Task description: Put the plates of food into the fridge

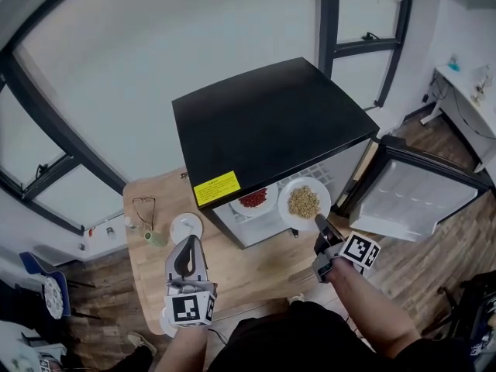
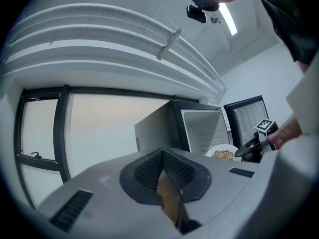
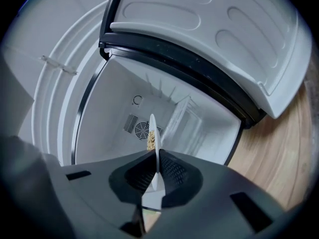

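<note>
My right hand-held gripper (image 1: pixel 318 222) is pinching the rim of a white plate of tan grains (image 1: pixel 304 201). I have that plate at the mouth of the open black mini fridge (image 1: pixel 263 115), just right of a plate of red food (image 1: pixel 254 199) that sits inside. The fridge door (image 1: pixel 418 196) stands swung wide to the right. My left hand-held gripper (image 1: pixel 188 246) is over the wooden table (image 1: pixel 256 266), jaws pressed together and empty. A small white dish (image 1: pixel 186 227) lies on the table just ahead of it.
</note>
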Demonstrator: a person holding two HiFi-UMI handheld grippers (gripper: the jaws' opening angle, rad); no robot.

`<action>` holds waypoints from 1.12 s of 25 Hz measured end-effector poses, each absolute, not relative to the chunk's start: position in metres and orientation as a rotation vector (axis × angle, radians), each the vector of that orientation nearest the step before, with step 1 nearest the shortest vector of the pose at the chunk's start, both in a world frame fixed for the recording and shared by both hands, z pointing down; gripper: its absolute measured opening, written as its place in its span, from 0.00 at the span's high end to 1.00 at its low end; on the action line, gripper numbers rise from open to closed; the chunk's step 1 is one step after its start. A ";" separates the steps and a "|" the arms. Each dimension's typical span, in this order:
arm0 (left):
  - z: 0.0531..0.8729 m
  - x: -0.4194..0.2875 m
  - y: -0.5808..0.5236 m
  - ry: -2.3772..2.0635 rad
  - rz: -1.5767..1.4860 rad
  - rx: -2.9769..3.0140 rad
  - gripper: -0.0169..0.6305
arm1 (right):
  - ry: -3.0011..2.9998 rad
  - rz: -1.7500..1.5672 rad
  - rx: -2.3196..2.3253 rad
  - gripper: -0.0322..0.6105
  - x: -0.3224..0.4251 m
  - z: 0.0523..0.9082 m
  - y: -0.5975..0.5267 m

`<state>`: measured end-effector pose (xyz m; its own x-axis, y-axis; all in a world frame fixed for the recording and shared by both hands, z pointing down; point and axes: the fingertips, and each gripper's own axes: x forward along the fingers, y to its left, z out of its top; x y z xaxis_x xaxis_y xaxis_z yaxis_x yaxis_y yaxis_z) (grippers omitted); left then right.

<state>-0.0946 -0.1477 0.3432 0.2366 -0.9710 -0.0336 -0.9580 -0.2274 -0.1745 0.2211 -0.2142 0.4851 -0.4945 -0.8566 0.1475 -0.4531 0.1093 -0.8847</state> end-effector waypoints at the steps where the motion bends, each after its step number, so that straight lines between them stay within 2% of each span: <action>1: 0.343 -0.095 -0.150 1.853 -0.126 -2.337 0.97 | 1.990 -1.345 -1.279 0.90 0.225 0.483 -0.220; 22: 0.352 -0.106 -0.177 2.044 -0.156 -2.233 0.97 | 2.199 -1.279 -1.417 0.90 0.230 0.472 -0.317; 28: 0.356 -0.115 -0.172 2.100 -0.168 -2.201 0.97 | 2.351 -1.192 -1.556 0.85 0.230 0.476 -0.333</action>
<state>-0.1152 -0.1721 0.3560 0.0461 -0.9988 0.0137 -0.9884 -0.0476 -0.1444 0.2299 -0.3328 0.4761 -0.4809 -0.8111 0.3331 -0.7480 0.1813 -0.6384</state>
